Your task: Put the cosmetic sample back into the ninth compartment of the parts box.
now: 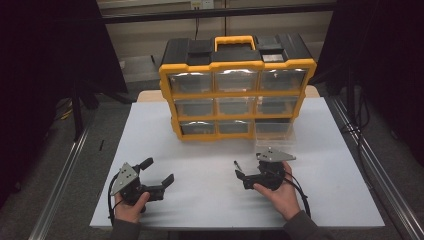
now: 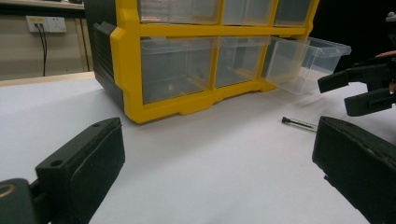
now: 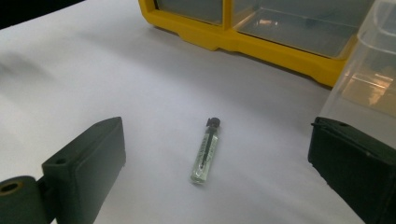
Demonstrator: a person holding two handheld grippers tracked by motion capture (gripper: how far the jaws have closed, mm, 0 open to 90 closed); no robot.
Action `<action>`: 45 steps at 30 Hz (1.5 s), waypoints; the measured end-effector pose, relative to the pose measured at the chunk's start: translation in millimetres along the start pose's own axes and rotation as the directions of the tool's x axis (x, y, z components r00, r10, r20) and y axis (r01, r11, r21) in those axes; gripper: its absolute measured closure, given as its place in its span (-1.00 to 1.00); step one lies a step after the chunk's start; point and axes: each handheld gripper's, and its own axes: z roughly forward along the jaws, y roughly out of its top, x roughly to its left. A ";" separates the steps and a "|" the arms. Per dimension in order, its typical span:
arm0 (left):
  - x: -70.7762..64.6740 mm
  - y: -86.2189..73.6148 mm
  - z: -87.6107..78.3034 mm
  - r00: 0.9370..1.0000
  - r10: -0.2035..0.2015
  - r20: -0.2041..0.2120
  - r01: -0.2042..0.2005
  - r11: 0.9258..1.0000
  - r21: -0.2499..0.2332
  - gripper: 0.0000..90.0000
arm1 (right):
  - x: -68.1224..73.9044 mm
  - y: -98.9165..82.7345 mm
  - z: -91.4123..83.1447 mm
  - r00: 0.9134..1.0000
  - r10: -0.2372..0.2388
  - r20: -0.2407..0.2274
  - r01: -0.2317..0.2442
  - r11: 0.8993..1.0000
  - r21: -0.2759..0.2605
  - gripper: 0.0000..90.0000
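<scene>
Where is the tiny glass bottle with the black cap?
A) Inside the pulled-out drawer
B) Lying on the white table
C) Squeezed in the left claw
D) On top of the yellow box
B: the tiny glass bottle lies flat on the bare white table, in front of the right claw, whose jaws stand wide apart on either side without touching it.

White table [image 1: 325, 200], yellow drawer cabinet [image 1: 235, 95], small glass vial [image 3: 206, 151]
</scene>
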 end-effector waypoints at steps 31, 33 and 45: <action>0.3 0.6 -0.8 1.000 0.005 0.005 -0.005 1.000 -0.013 -0.94 | -2.3 9.0 19.6 0.999 -0.030 0.015 0.027 0.987 0.155 0.03; 0.4 0.6 -0.8 1.000 0.006 0.005 -0.006 1.000 -0.013 -0.94 | -2.1 9.9 21.7 1.000 -0.021 0.012 0.018 0.985 0.169 0.14; 0.7 0.5 -1.3 1.000 0.006 0.005 -0.006 1.000 -0.012 -0.94 | -1.5 11.2 29.9 0.999 -0.008 -0.045 0.018 0.973 0.229 0.72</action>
